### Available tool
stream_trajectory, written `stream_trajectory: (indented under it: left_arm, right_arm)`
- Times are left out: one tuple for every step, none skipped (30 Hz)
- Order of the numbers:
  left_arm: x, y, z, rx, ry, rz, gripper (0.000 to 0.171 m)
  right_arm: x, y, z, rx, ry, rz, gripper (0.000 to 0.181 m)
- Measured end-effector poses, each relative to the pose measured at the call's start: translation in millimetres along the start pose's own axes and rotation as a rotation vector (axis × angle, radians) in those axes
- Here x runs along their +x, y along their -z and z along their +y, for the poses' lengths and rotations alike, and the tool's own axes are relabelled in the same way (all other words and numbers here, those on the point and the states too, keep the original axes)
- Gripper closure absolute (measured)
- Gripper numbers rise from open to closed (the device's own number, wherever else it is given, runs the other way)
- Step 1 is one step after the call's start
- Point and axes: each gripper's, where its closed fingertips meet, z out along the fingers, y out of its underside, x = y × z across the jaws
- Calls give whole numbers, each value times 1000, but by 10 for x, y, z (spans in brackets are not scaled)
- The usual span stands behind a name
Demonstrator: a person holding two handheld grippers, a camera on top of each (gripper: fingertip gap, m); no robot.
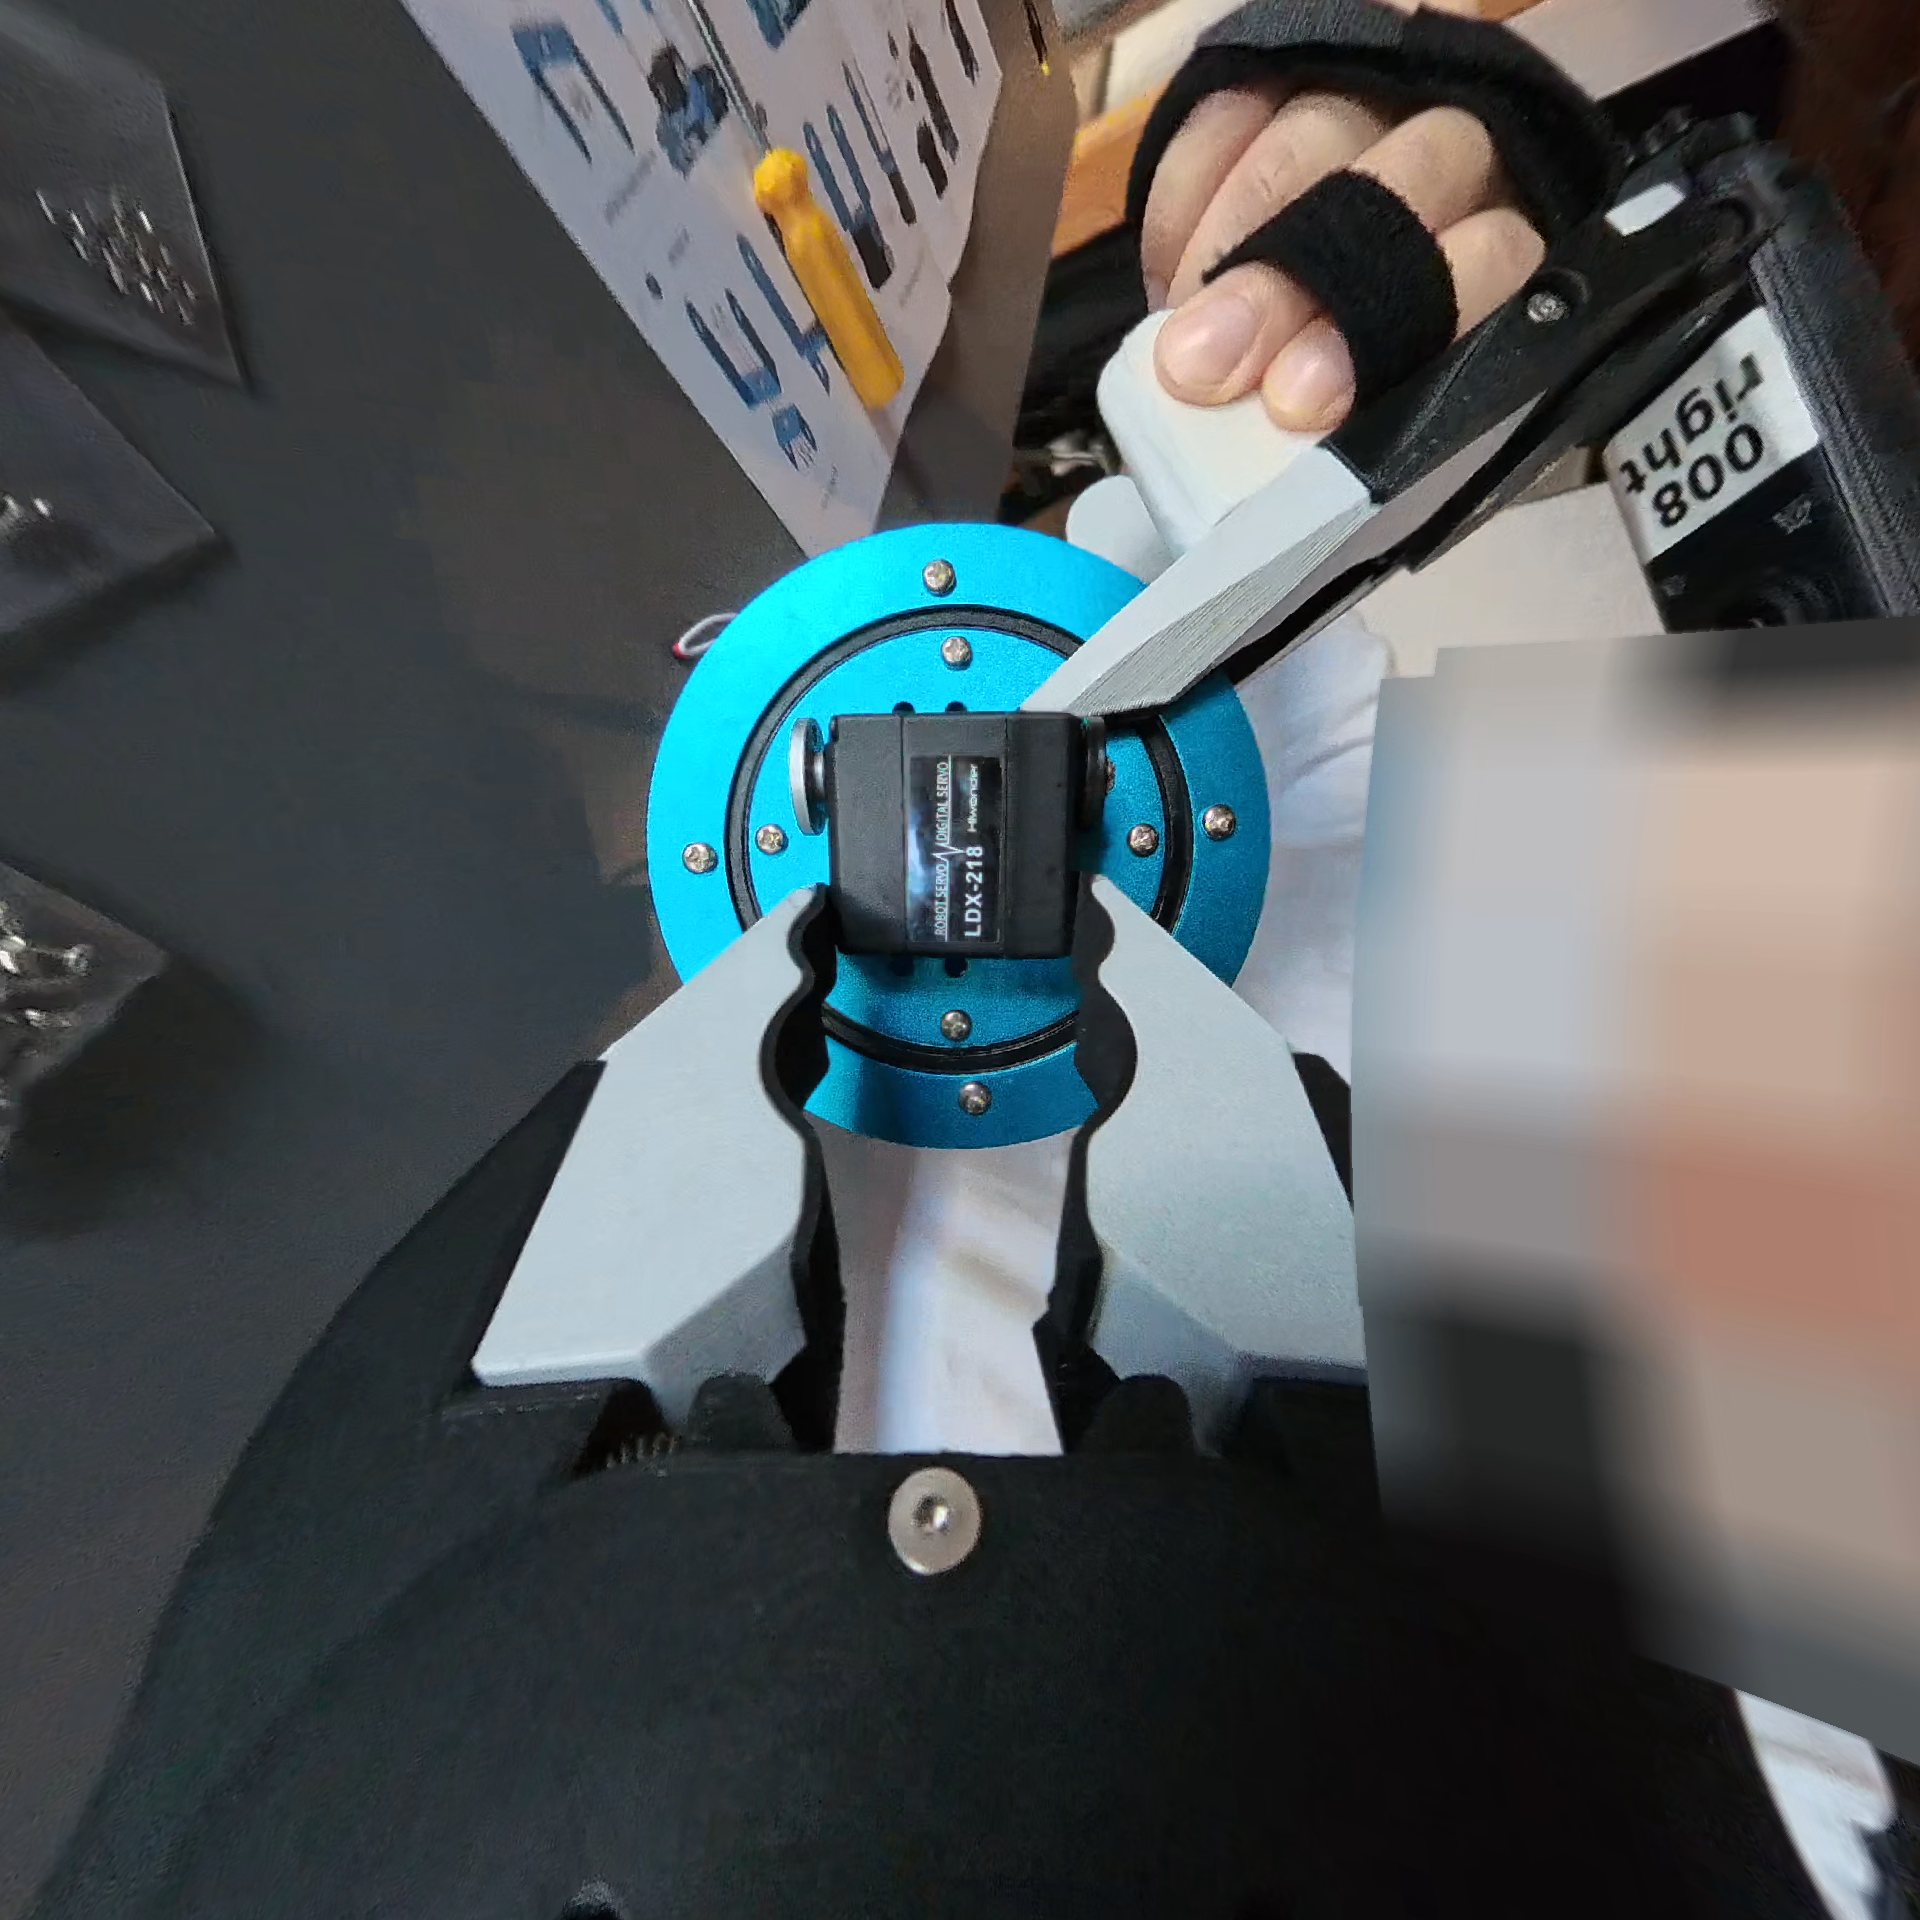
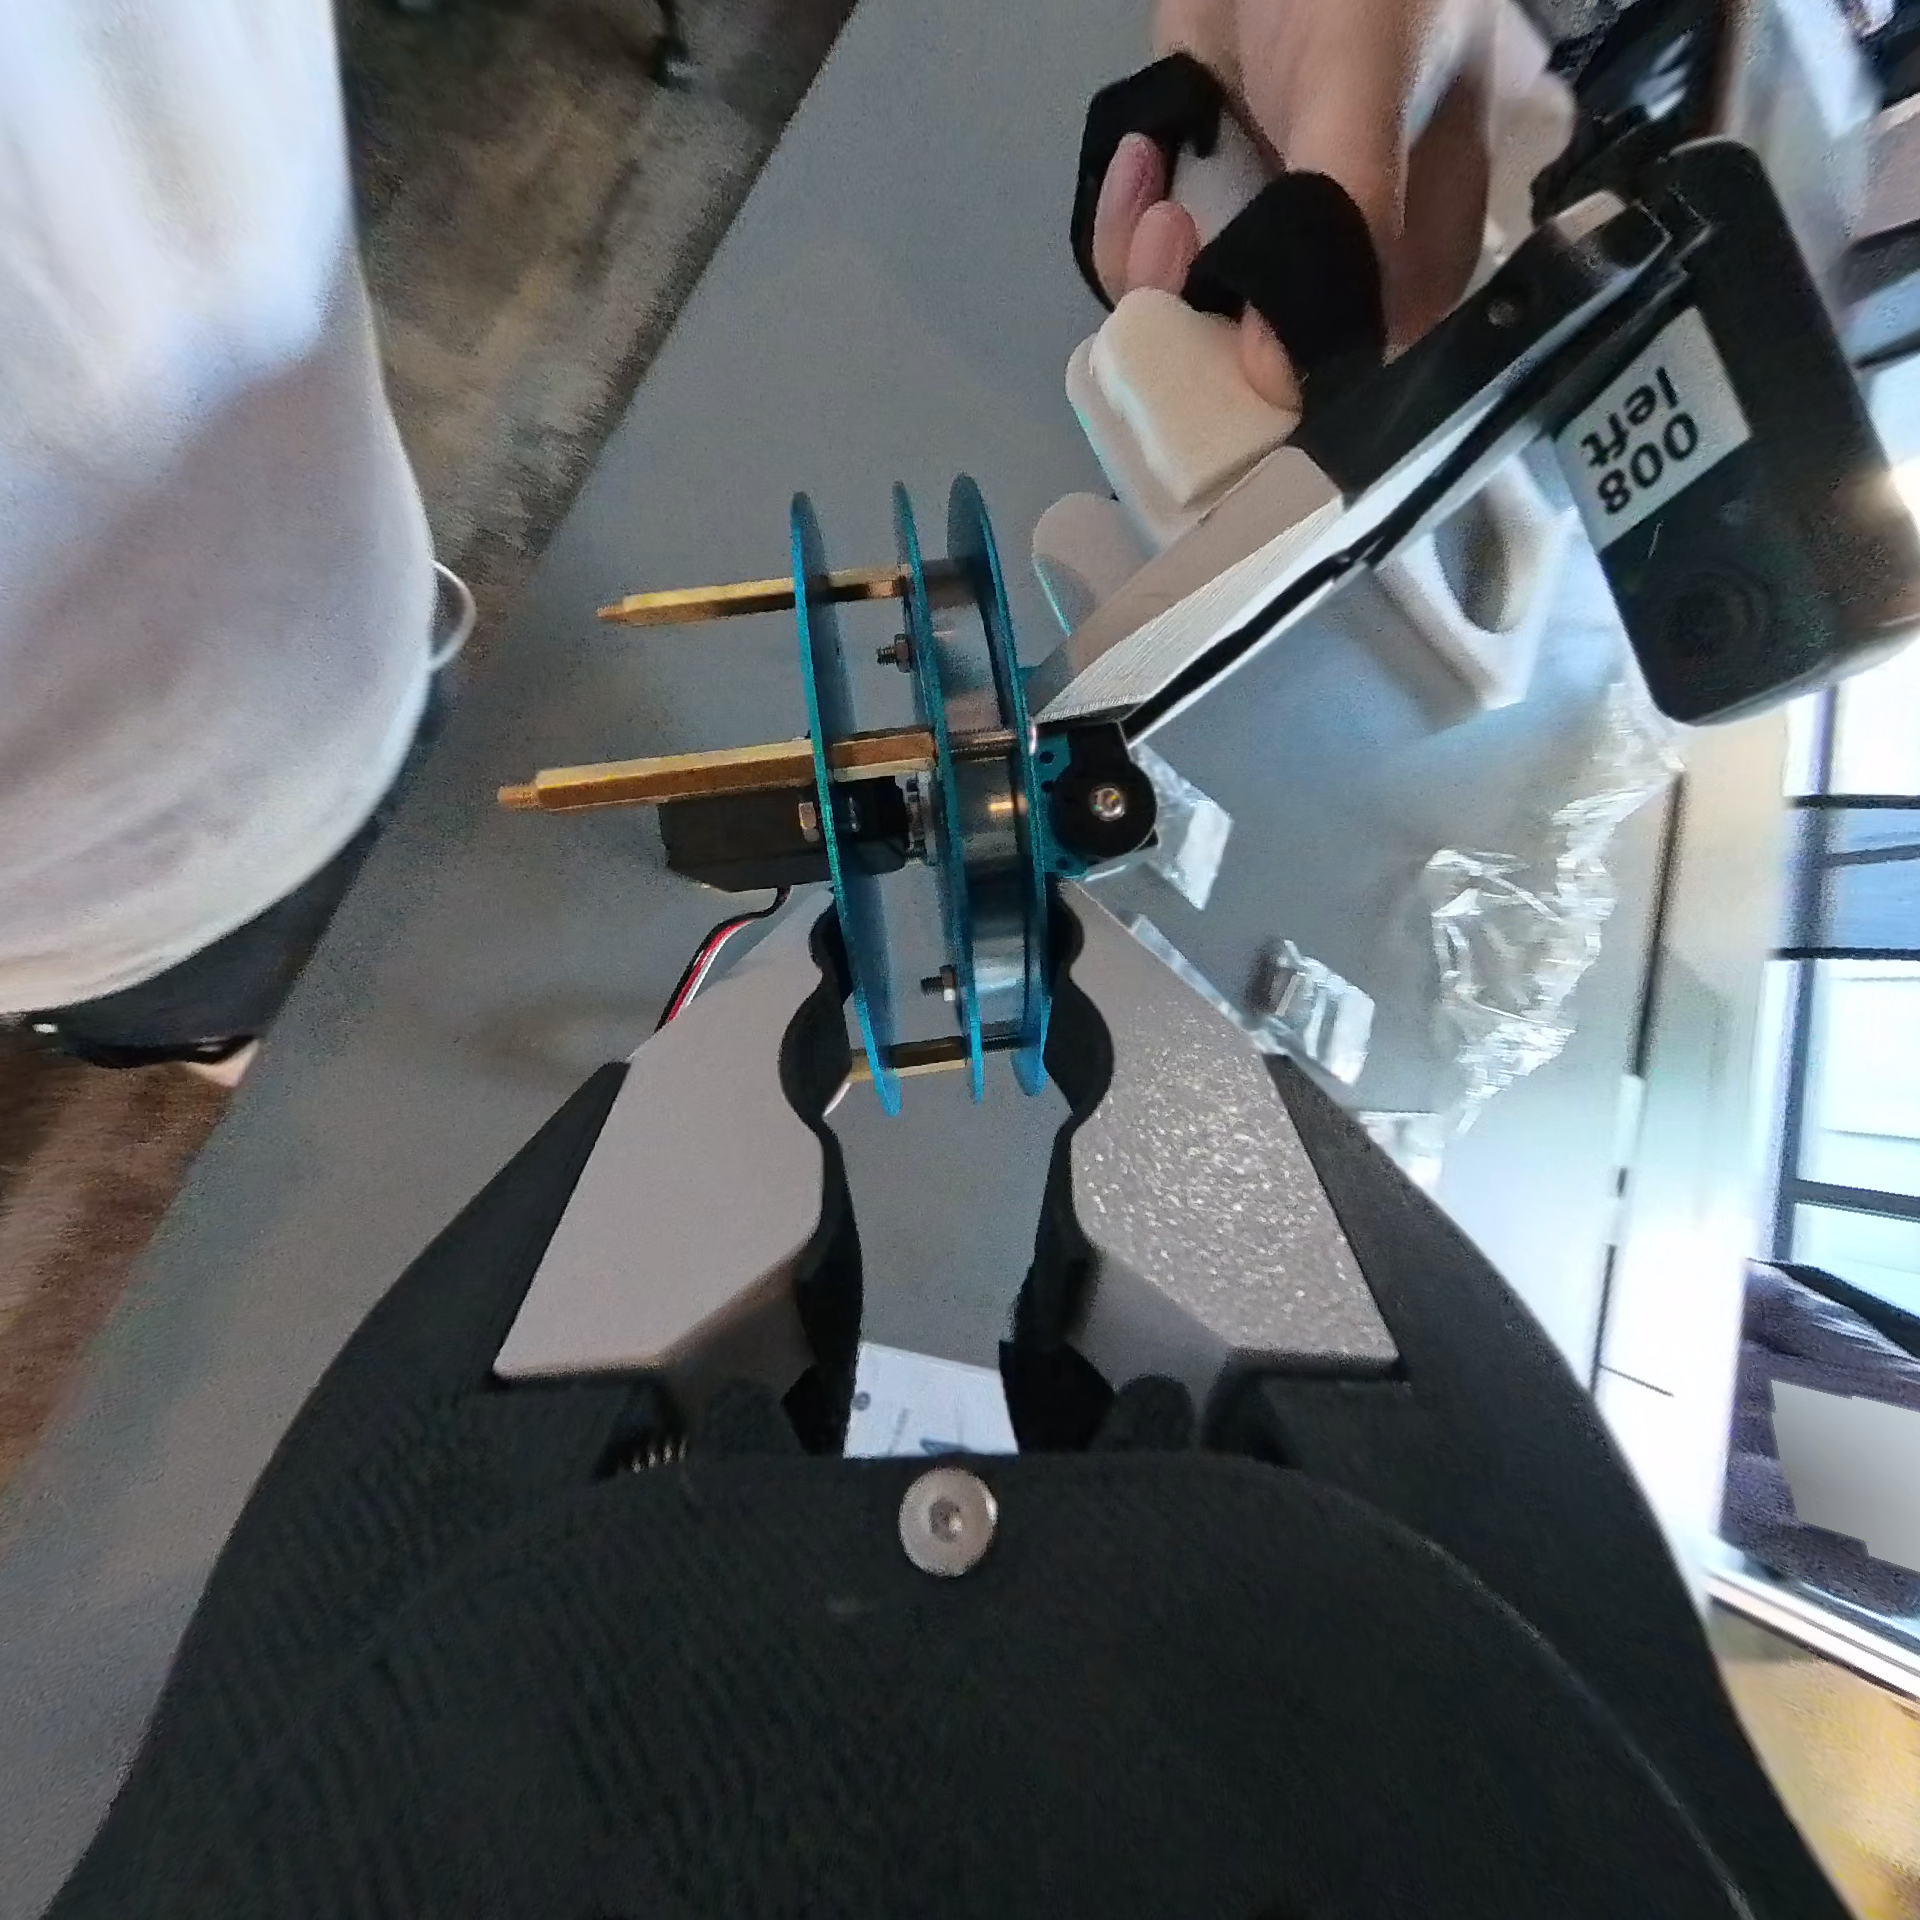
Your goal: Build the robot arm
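The left gripper (image 1: 956, 914) has its two grey fingers closed nearly together on the lower end of a black servo (image 1: 951, 831), one finger on each side of the body. The right gripper (image 2: 945, 935) is closed to a narrow gap around the stack of blue round plates (image 2: 914, 790), its fingertips pressing the outer faces at the lower rim. Both tongs hold the same assembly, which hangs in the air between them above a dark grey table (image 1: 416, 623); the other gripper enters each view from the upper right, with a hand in black straps behind it.

In the left wrist view the top blue plate (image 1: 717, 790) faces the camera, with small silver screws around two rings, and the servo sits across its centre. In the right wrist view the assembly stands on edge: three thin plates are joined by brass standoffs (image 2: 665, 784) that stick out to the left, and a second black motor body (image 2: 727, 842) with thin wires is between them.

I judge the assembly as stiff metal, rather heavy for its size, and smooth at the rims, so it may slip or turn. The plate edges and the servo body look the safest places to hold; the wires and the brass ends less so.

On the table lie printed sheets (image 1: 727, 260), a yellow-handled tool (image 1: 831, 291) and bags of small screws (image 1: 125, 249)
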Motion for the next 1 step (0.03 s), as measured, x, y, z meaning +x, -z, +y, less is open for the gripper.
stream_trajectory:
  left_arm:
    - [-16,3,5,-4,19,27,128]
  right_arm:
    - [1,-15,4,8,-26,-29,148]
